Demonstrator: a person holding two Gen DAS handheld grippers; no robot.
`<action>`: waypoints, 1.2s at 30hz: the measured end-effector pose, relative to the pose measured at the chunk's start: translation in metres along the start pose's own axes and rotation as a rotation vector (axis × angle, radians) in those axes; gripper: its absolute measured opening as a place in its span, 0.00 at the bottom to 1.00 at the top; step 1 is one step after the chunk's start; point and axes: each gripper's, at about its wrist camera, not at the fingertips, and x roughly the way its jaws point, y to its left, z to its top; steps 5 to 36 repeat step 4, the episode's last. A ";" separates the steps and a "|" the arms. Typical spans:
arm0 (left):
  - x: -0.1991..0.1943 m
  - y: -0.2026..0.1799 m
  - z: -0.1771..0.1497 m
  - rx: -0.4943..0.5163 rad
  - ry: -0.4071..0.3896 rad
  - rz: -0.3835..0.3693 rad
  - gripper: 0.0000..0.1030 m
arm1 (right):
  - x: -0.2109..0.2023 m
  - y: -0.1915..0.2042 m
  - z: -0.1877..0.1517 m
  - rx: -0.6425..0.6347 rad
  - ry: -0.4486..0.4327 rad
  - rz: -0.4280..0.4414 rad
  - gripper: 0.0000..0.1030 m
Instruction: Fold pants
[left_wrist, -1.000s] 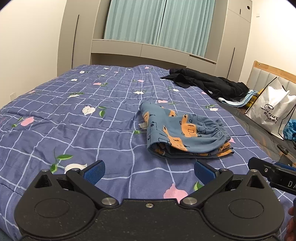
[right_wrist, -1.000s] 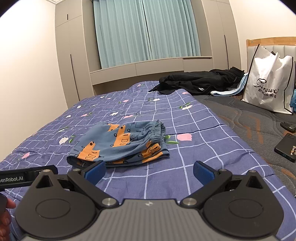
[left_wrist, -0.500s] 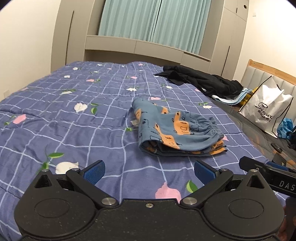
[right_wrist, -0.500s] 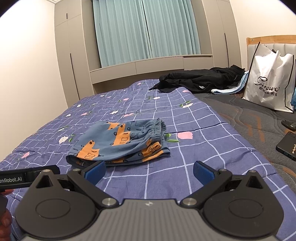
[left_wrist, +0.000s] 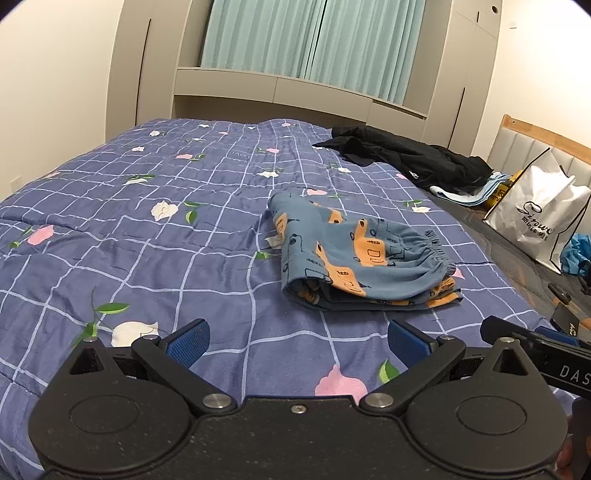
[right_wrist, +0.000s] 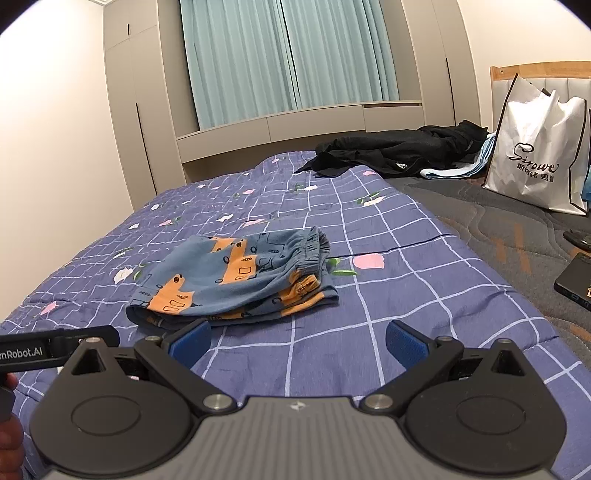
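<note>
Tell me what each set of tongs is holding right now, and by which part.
Nothing is held. The left tongs and right tongs are both open above the quilt, short of the folded pants.

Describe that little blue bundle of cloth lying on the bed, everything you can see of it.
The pants are small and soft-looking, blue with orange printed shapes outlined in dark lines. They lie folded into a compact stack of several layers, the gathered elastic waistband on top along one edge. They rest flat on the purple checked floral quilt. Nothing else touches them; both grippers stand open, short of them.
</note>
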 end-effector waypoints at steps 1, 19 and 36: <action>0.001 0.000 0.000 0.000 0.001 0.001 0.99 | 0.000 0.000 0.000 0.001 0.000 0.000 1.00; 0.001 0.001 0.000 0.000 0.004 0.003 0.99 | 0.001 0.000 0.000 0.001 0.001 0.000 1.00; 0.001 0.001 0.000 0.000 0.004 0.003 0.99 | 0.001 0.000 0.000 0.001 0.001 0.000 1.00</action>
